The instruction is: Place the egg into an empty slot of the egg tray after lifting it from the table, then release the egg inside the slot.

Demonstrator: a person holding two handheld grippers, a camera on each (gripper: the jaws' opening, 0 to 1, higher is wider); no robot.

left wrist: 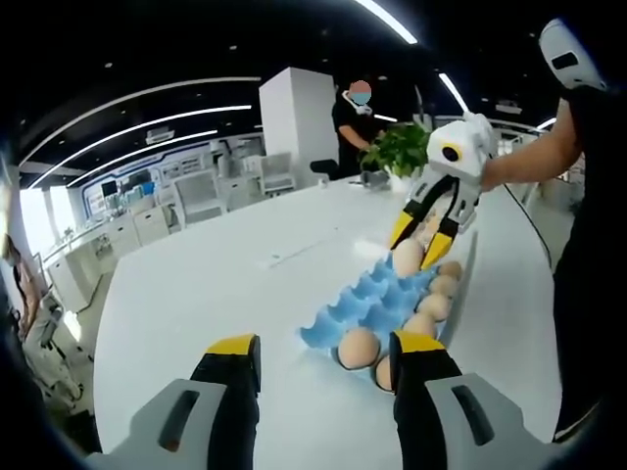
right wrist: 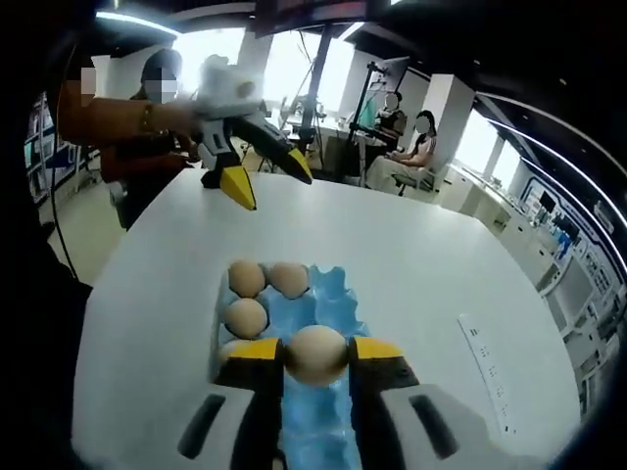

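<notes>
Right tool (right wrist: 316,354) grips egg (right wrist: 317,353) over tray (right wrist: 338,299) | left tool (left wrist: 326,354) wide | tray's near slots hidden

Bare white tabletop (left wrist: 225,284) open beside blue moulded egg tray (left wrist: 367,299). Tan eggs (left wrist: 431,305) fill one tray edge; middle slots free. Potted green plant (left wrist: 400,152) at far end.

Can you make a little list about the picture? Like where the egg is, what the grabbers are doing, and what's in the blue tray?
held egg: egg pinched between the right gripper jaws, over the egg tray
tray: blue, on the white table
eggs in tray: at least three, along one side
empty slots: several
left gripper: open, holding nothing
plant: far end of table
</notes>
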